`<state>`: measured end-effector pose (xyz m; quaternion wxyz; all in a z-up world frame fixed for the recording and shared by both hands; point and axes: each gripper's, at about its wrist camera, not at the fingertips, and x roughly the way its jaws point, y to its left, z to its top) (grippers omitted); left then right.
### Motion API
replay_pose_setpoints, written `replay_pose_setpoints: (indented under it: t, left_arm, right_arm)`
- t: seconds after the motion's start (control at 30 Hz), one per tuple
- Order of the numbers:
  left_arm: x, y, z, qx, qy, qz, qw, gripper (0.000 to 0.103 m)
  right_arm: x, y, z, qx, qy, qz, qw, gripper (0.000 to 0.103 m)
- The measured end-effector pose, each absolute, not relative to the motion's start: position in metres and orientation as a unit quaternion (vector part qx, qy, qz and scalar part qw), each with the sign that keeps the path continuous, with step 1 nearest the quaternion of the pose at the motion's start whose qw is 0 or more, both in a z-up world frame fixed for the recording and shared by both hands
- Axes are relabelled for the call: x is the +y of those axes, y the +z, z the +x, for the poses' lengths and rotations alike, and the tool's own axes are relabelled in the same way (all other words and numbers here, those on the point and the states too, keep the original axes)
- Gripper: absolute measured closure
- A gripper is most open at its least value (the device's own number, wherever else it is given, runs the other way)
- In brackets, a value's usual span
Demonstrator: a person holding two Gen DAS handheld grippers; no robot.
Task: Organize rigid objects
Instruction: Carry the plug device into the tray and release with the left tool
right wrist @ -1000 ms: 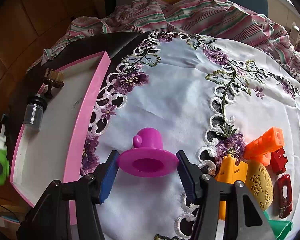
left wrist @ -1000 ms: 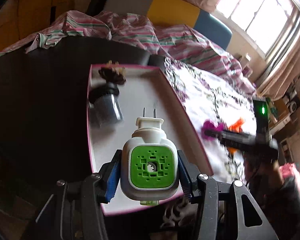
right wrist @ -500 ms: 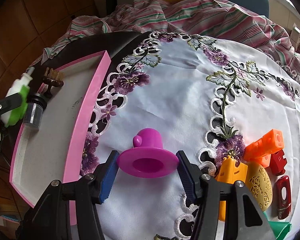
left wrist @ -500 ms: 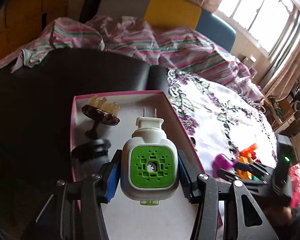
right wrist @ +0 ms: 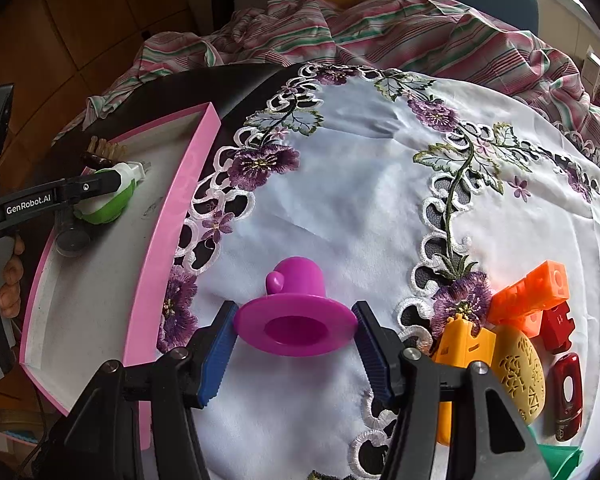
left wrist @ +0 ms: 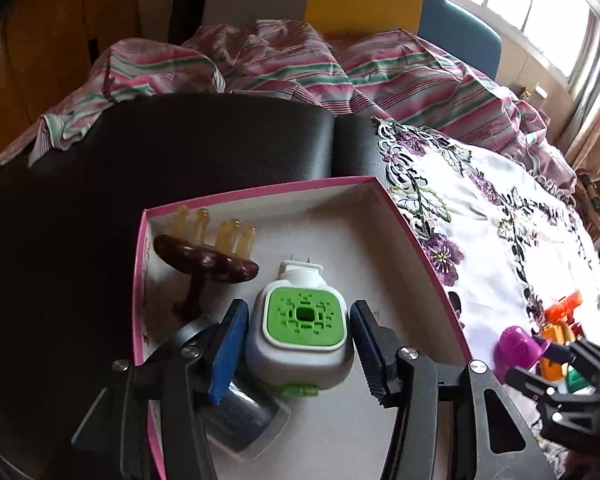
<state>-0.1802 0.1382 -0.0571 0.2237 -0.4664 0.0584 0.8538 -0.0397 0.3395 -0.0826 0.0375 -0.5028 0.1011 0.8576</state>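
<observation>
Embroidered cloth lay right of pink box. Left gripper released over stiff, light plug-in; right gripper clenched rigid purple cup by brim.

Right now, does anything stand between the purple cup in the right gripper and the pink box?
Only bare cloth lies between the purple cup and the near wall of the pink box. Inside, the left gripper with a green plug-in occupies the far end.
</observation>
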Motion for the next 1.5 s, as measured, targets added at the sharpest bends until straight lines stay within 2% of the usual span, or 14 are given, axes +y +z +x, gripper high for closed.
replay_pose_setpoints:
  t: [0.17, 0.6, 0.93, 1.5]
  left_arm:
    - [0.130, -0.045, -0.170, 0.064, 0.866, -0.445, 0.220, 0.040]
    - [0.102, 0.002, -0.096, 0.055, 0.899, -0.382, 0.208, 0.037]
    - [0.087, -0.005, -0.064, 0.049, 0.893, -0.400, 0.201, 0.037]
    - [0.068, -0.023, -0.054, 0.045, 0.883, -0.430, 0.181, 0.037]
  right_arm:
    - [0.340, -0.083, -0.040, 0.101, 0.858, -0.503, 0.037, 0.045]
    - [0.338, -0.081, -0.041, 0.093, 0.858, -0.503, 0.039, 0.045]
    - [0.337, -0.082, -0.040, 0.089, 0.859, -0.503, 0.041, 0.045]
    - [0.335, -0.082, -0.040, 0.084, 0.859, -0.502, 0.042, 0.045]
